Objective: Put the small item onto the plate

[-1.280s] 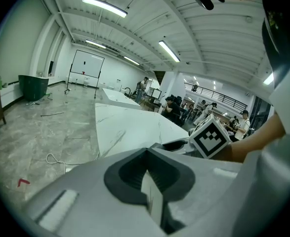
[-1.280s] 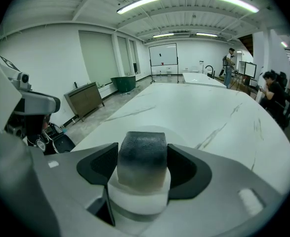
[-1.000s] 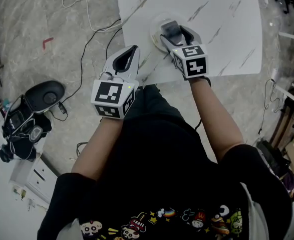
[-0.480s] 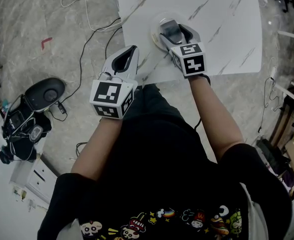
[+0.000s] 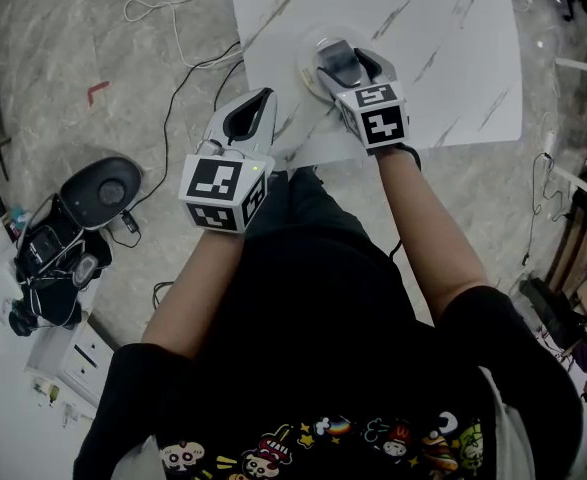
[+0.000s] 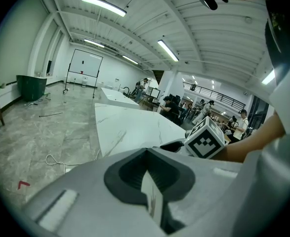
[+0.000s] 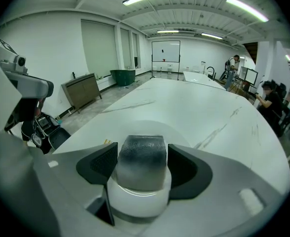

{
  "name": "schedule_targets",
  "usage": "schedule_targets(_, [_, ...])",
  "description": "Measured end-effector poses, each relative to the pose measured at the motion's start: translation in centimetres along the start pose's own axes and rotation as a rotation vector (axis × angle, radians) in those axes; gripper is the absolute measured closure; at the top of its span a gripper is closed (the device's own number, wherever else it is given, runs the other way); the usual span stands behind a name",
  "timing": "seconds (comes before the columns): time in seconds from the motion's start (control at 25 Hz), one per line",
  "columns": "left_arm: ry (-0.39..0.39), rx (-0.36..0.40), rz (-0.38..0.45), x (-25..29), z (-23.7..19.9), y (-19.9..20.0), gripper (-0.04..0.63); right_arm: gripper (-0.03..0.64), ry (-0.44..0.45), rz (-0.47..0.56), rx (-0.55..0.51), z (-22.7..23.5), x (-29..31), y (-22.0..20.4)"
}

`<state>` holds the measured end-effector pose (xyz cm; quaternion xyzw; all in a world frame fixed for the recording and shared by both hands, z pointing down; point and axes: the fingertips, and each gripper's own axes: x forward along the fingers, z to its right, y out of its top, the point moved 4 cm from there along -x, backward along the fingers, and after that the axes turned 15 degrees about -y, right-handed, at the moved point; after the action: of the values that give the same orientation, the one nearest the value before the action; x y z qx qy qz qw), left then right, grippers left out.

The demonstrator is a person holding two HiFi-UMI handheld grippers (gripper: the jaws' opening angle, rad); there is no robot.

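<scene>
Right gripper (image 5: 345,63) pinching the small item (image 7: 141,154) over the plate (image 7: 177,132) (left gripper (image 6: 152,196) pressed together, idle): an off-centre release risks it tumbling off the rim.

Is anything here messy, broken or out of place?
Nothing looks damaged or spilled. The right gripper holds the grey small item over the white plate. Only the loose cables, trailing over the floor beside the table, look untidy.

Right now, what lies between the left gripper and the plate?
Only a bare strip of the white table, as the head view shows. The left gripper hangs by the table's near edge; the plate lies further in.
</scene>
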<state>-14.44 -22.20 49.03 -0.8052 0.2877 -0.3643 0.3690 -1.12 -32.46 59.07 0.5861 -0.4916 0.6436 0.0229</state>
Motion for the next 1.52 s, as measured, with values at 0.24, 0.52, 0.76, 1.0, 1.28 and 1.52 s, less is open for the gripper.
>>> schedule_targets(0.24, [0.01, 0.047, 0.004, -1.2, 0.6, 1.3, 0.594, 0.341, -0.006, 0.102, 0.095, 1.0, -3.6, 1.2])
schedule_targets(0.52, [0.004, 0.146, 0.001, -1.0, 2.4, 4.3, 0.594, 0.577, -0.114, 0.333, 0.247, 5.9, -12.3, 3.7])
schedule_targets(0.76, [-0.024, 0.222, 0.006, 0.2, 4.1, 6.5, 0.594, 0.598, -0.216, 0.399, 0.319, 9.2, -16.9, 2.9])
schedule_targets(1.0, [-0.018, 0.296, 0.047, -0.3, 5.2, 8.3, 0.594, 0.598, -0.252, 0.428, 0.367, 10.0, -20.0, 1.7])
schedule_targets(1.28, [-0.007, 0.325, 0.084, -0.8, 5.9, 9.5, 0.594, 0.6, -0.279, 0.47, 0.369, 9.9, -21.7, 2.1])
schedule_targets(1.52, [-0.007, 0.312, 0.088, -0.9, 5.4, 9.4, 0.595, 0.6, -0.285, 0.445, 0.374, 9.6, -20.7, 1.7])
